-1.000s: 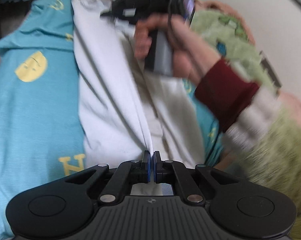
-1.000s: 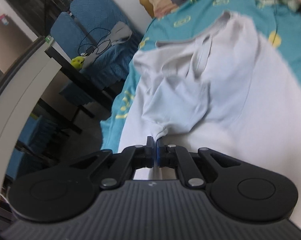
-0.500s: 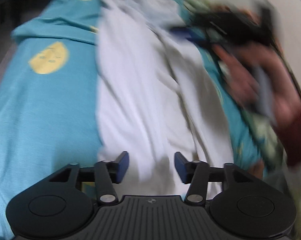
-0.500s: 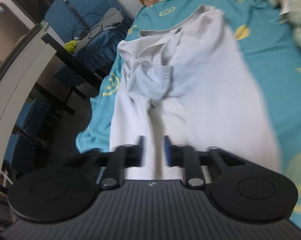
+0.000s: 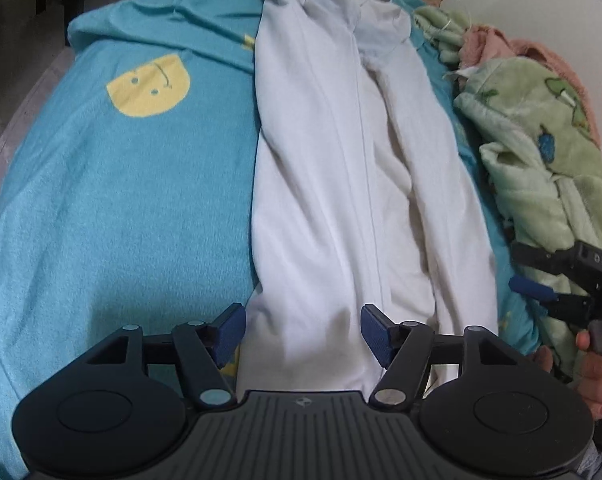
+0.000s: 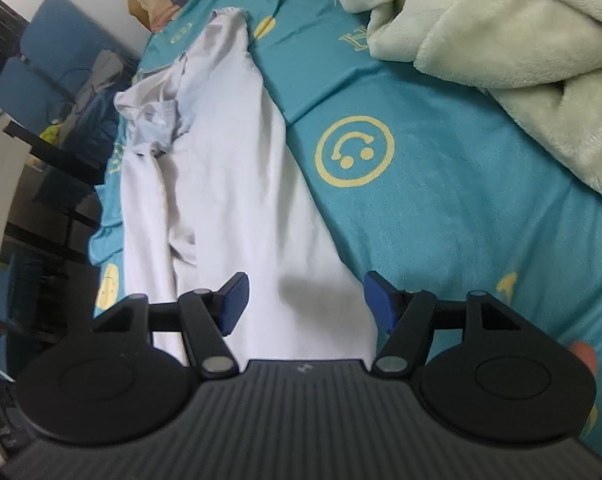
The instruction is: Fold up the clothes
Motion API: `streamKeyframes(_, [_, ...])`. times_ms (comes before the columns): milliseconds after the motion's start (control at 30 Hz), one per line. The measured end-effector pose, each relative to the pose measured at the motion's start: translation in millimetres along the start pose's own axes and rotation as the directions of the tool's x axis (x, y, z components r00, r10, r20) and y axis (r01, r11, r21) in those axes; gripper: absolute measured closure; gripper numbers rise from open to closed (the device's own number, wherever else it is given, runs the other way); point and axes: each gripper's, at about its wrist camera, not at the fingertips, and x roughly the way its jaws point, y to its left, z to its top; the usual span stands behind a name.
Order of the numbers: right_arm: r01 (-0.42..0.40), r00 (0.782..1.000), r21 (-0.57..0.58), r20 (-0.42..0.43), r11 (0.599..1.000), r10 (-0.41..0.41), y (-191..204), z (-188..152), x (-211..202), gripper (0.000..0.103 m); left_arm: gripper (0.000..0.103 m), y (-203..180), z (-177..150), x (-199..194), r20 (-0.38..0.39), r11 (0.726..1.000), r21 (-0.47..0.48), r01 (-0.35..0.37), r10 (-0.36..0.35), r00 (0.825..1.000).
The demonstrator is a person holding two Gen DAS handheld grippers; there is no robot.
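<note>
A white garment (image 5: 341, 184) lies in a long narrow strip on the teal bedsheet (image 5: 121, 200), folded lengthwise with its sides laid over the middle. My left gripper (image 5: 303, 334) is open and empty just above the garment's near end. My right gripper (image 6: 305, 302) is open and empty over the same end of the garment (image 6: 237, 184), seen from the other side. In the left wrist view the right gripper (image 5: 549, 284) shows at the right edge, held in a hand.
A green fleece blanket (image 5: 541, 140) with a pink cloth behind it is heaped along the wall side of the bed; it shows pale in the right wrist view (image 6: 501, 40). Blue chairs (image 6: 53, 72) and a dark desk stand beyond the bed's far edge.
Both grippers let go of the white garment and opened wide. The garment now lies flat in a strip. The right gripper moved away to the right, down to the garment's near end.
</note>
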Motion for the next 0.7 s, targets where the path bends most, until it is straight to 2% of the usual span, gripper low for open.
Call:
streamKeyframes(100, [0.055,0.996,-0.036,-0.061,0.998,-0.057,8,-3,21,0.037,0.037,2,-1,3,-0.007,1.0,-0.008,0.027,-0.027,1.0])
streamKeyframes(167, [0.056,0.99,-0.047,-0.13,0.997,-0.062,8,-6,35,0.036,0.037,3,-2,4,-0.013,0.999,-0.011,0.038,-0.038,0.999])
streamKeyframes(233, [0.059,0.988,-0.055,-0.142,0.997,-0.066,9,-9,39,0.036,0.037,4,-3,6,-0.023,0.999,-0.01,0.053,-0.053,0.998])
streamKeyframes(367, [-0.019,0.979,-0.082,-0.202,0.996,0.002,18,-18,34,0.036,0.04,0,-9,9,-0.085,0.995,0.005,0.097,-0.097,0.992])
streamKeyframes(467, [-0.057,0.957,-0.182,-0.289,0.982,0.002,36,-32,32,0.037,0.047,-8,-16,14,-0.159,0.992,0.039,0.118,-0.11,0.981])
streamKeyframes(533, [-0.047,0.945,-0.283,-0.322,0.958,-0.049,49,-42,32,0.038,0.06,-14,-20,17,-0.202,0.991,0.067,0.115,-0.1,0.974])
streamKeyframes(567, [-0.044,0.937,-0.331,-0.341,0.943,-0.076,55,-46,33,0.045,0.066,-17,-22,17,-0.207,0.992,0.079,0.097,-0.079,0.975])
streamKeyframes(600, [-0.026,0.932,-0.385,-0.344,0.923,-0.117,61,-52,33,0.05,0.078,-19,-23,19,-0.212,0.993,0.086,0.077,-0.057,0.976])
streamKeyframes(633, [-0.009,0.926,-0.438,-0.343,0.899,-0.158,67,-57,33,0.068,0.087,-20,-23,20,-0.216,0.994,0.092,0.066,-0.044,0.975])
streamKeyframes(667, [0.006,0.923,-0.484,-0.333,0.875,-0.191,72,-61,32,0.08,0.09,-22,-23,19,-0.216,0.993,0.098,0.059,-0.037,0.976])
streamKeyframes(700, [0.005,0.922,-0.516,-0.328,0.856,-0.204,77,-64,29,0.083,0.094,-24,-23,18,-0.215,0.993,0.104,0.053,-0.029,0.976])
